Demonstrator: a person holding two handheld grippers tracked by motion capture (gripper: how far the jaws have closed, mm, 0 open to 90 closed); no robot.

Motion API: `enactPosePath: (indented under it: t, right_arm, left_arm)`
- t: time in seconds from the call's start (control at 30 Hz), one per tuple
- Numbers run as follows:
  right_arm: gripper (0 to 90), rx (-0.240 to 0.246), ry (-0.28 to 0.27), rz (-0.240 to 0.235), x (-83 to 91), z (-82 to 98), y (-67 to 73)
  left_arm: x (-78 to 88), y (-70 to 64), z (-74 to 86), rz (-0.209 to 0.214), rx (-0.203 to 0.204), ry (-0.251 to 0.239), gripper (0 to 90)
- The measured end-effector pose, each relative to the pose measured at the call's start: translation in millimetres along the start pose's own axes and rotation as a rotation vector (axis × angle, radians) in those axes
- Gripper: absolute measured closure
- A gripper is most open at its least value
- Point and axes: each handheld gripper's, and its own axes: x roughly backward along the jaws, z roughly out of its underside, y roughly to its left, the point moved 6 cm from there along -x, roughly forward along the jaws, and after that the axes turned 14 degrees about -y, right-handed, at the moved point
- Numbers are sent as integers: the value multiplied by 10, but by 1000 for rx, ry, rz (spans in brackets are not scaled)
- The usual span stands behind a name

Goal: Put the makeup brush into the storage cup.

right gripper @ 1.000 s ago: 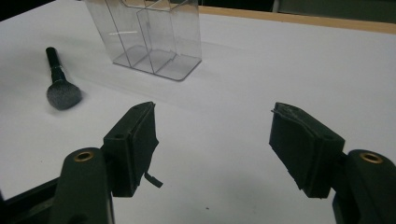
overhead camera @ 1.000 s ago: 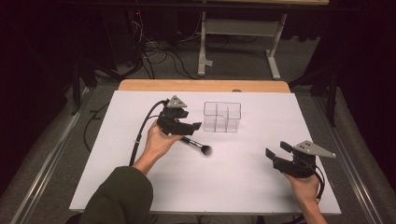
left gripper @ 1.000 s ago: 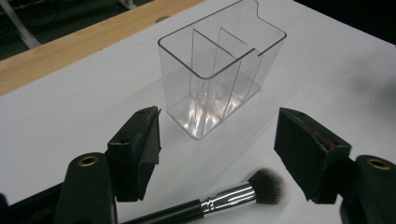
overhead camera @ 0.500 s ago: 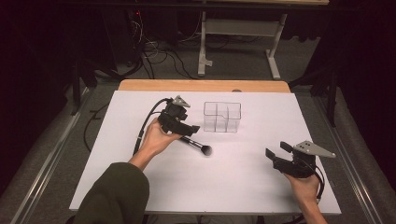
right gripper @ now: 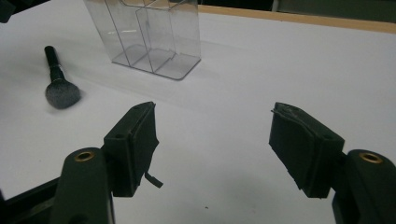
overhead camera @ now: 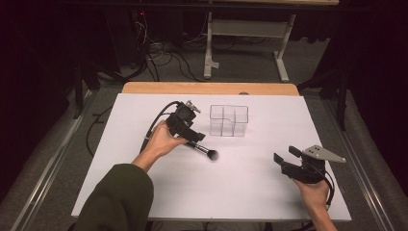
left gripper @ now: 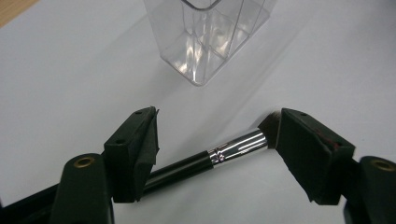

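A black-handled makeup brush [overhead camera: 204,150] with a silver ferrule lies flat on the white table [overhead camera: 250,192], its bristle head pointing toward the person's right. My left gripper [overhead camera: 195,138] hovers just over its handle. In the left gripper view the jaws stand wide apart and the brush [left gripper: 224,151] lies across the gap under my left gripper [left gripper: 217,135], ungripped. A clear plastic organiser [overhead camera: 229,120] with compartments stands upright just beyond; it appears empty [left gripper: 210,37]. My right gripper [overhead camera: 285,155] rests open at the near right, nothing between its pads [right gripper: 212,135].
The right gripper view shows the brush [right gripper: 58,77] far left and the organiser [right gripper: 149,35] ahead. A wooden strip [overhead camera: 207,88] borders the table's far edge. Cables and a metal stand [overhead camera: 245,43] sit on the floor behind. White surface spreads between the two grippers.
Hardly anything: the left forearm has shifted slightly while its gripper stays over the brush. The brush, organiser and right gripper lie where they were.
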Motion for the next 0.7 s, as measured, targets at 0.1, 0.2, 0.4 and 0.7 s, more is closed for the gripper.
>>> enactPosePath:
  t: [0.1, 0.2, 0.4, 0.7]
  right_arm:
    - [336, 0, 1, 0, 0, 0, 1]
    - [336, 0, 1, 2, 1, 0, -3]
    - [336, 0, 1, 0, -1, 2, -2]
    - [337, -2, 4, 1, -3, 6, -2]
  left_arm:
    - [-13, 18, 24, -7, -15, 25, 295]
    - [-28, 35, 45, -10, -27, 47, 294]
    - [-60, 54, 86, -14, -36, 81, 292]
    - [-113, 83, 180, -15, -60, 141, 290]
